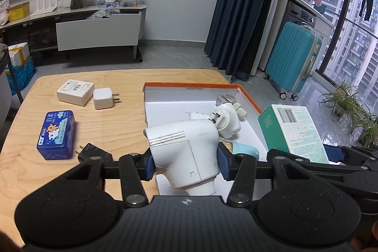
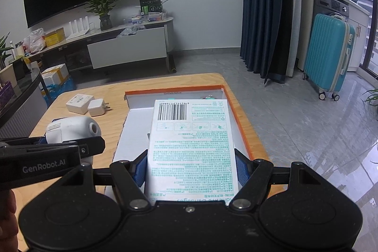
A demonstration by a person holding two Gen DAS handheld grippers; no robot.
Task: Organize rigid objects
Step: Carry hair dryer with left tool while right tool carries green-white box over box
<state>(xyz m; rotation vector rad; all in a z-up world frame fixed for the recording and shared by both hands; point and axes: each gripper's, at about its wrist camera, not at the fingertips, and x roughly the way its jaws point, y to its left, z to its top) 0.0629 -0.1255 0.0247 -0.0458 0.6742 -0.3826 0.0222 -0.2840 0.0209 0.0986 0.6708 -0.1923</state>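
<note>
My left gripper [image 1: 185, 163] is shut on a white handheld device [image 1: 186, 148], held over the near left part of the orange-rimmed box [image 1: 191, 85]. Inside that box lie a white plug adapter [image 1: 226, 121], a clear faceted piece [image 1: 225, 99] and a light blue item [image 1: 245, 150]. My right gripper [image 2: 191, 168] is shut on a white and green bandage box [image 2: 191, 145], held above the orange-rimmed box [image 2: 174, 89]. On the wooden table [image 1: 113, 119] lie a blue tin [image 1: 56, 135], a black charger [image 1: 94, 154], a white charger [image 1: 103, 98] and a small white carton [image 1: 75, 91].
The table's far edge drops to a grey floor. A TV stand [image 1: 94, 27] with a plant stands at the back wall. A teal suitcase [image 1: 293, 58] and a dark blue curtain [image 1: 243, 8] are at the right. Bare wood shows left of the orange-rimmed box.
</note>
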